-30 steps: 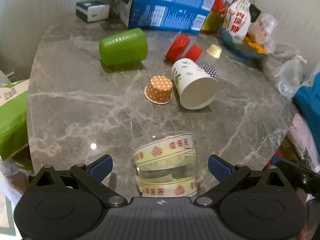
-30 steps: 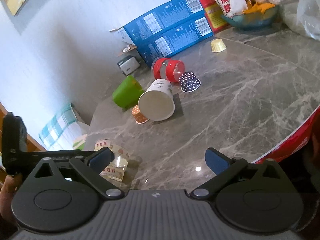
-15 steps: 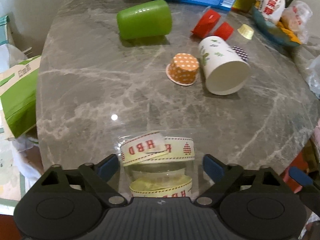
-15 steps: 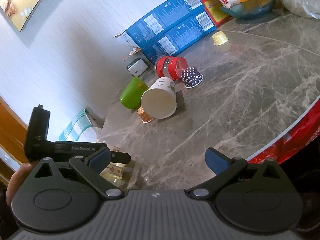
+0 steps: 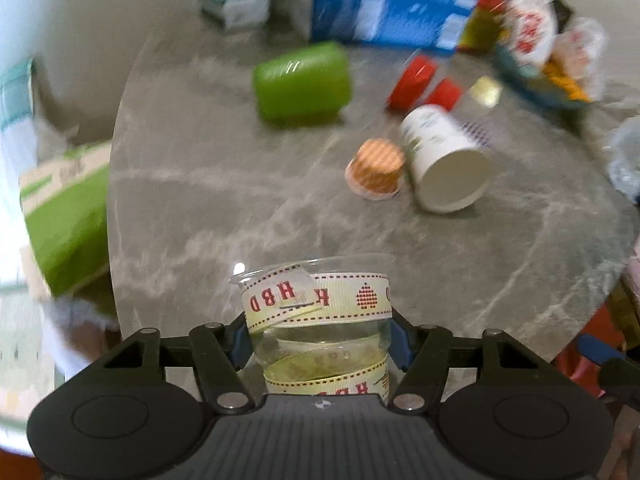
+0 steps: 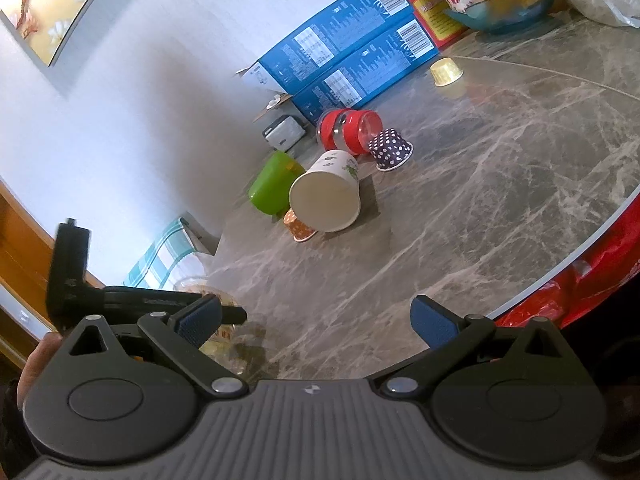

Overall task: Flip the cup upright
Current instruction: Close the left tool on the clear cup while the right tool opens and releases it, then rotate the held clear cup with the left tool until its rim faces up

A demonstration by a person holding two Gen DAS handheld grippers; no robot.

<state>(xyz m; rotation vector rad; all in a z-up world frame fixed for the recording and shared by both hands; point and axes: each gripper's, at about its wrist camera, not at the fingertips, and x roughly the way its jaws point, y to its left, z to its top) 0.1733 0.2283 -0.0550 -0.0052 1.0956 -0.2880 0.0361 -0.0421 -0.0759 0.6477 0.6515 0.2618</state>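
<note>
A clear plastic cup [image 5: 316,304] wrapped in cream ribbon with red letters sits between the fingers of my left gripper [image 5: 318,344], rim up, above the marble table's near edge. The blue pads press its sides. In the right wrist view the cup [image 6: 216,336] is mostly hidden behind my right gripper's left finger. My right gripper [image 6: 316,320] is open and empty, off to the right of the left one [image 6: 160,304].
On the round grey marble table [image 5: 200,184] lie a green cup [image 5: 302,80], a white paper cup [image 5: 444,160], an orange dotted cup [image 5: 376,166], a red-lidded jar [image 6: 348,128], a purple dotted cup [image 6: 390,148] and a yellow cup [image 6: 446,72]. Blue boxes [image 6: 352,64] stand behind.
My left gripper has closed on the ribboned cup and lifted and tilted it, so its rim now faces up. The right gripper has stayed open and drifted slightly.
</note>
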